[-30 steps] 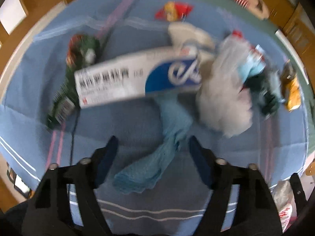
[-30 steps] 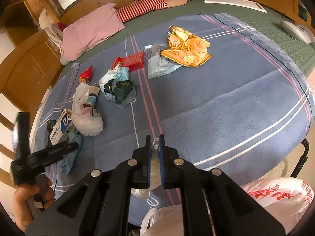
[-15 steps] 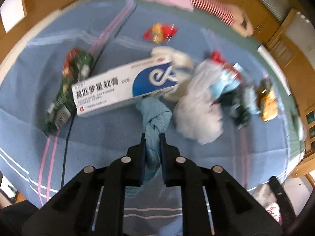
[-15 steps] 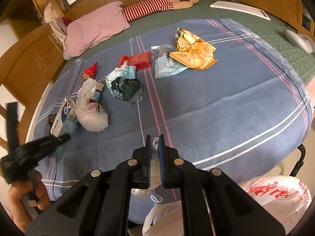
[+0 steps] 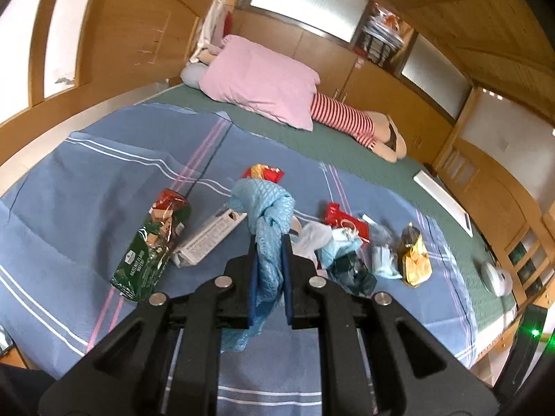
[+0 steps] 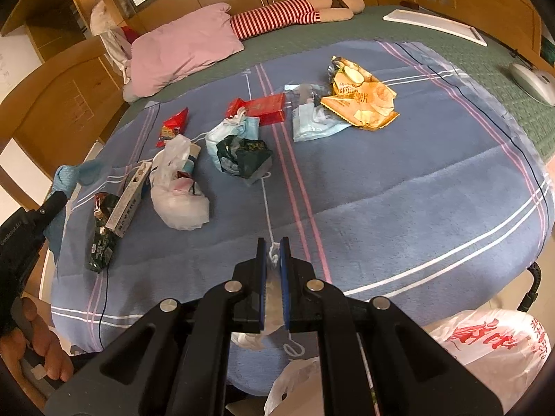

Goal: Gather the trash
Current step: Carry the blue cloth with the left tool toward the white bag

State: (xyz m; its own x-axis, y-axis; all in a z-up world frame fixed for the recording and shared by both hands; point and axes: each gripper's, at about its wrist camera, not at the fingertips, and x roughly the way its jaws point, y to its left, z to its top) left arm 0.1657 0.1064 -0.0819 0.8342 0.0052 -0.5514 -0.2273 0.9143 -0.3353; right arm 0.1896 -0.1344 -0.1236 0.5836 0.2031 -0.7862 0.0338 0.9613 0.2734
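My left gripper (image 5: pixel 269 242) is shut on a light blue crinkled cloth (image 5: pixel 267 204), which hangs lifted above the blue blanket (image 5: pixel 86 180). In the right wrist view the same cloth (image 6: pixel 69 176) shows at the left edge, at the left gripper's fingertips (image 6: pixel 57 201). My right gripper (image 6: pixel 273 253) is shut on a bunched edge of a white plastic bag (image 6: pixel 492 343) with red print, which hangs below the bed's edge. Trash lies on the blanket: a green snack packet (image 5: pixel 149 246), a white box (image 5: pixel 208 239), a crumpled white bag (image 6: pixel 177 201) and an orange wrapper (image 6: pixel 360 100).
A red packet (image 6: pixel 173 126), a red box (image 6: pixel 263 107), face masks (image 6: pixel 236 135), a dark green wrapper (image 6: pixel 246 159) and a pale blue pouch (image 6: pixel 312 121) are scattered mid-blanket. A pink pillow (image 5: pixel 263 83) and a striped plush toy (image 5: pixel 347 121) lie behind. A hand (image 6: pixel 38 343) shows at lower left.
The left gripper closed on the blue cloth and rose with it off the blanket, its view tilting up toward the pillow. The right gripper stayed put, still gripping the bag.
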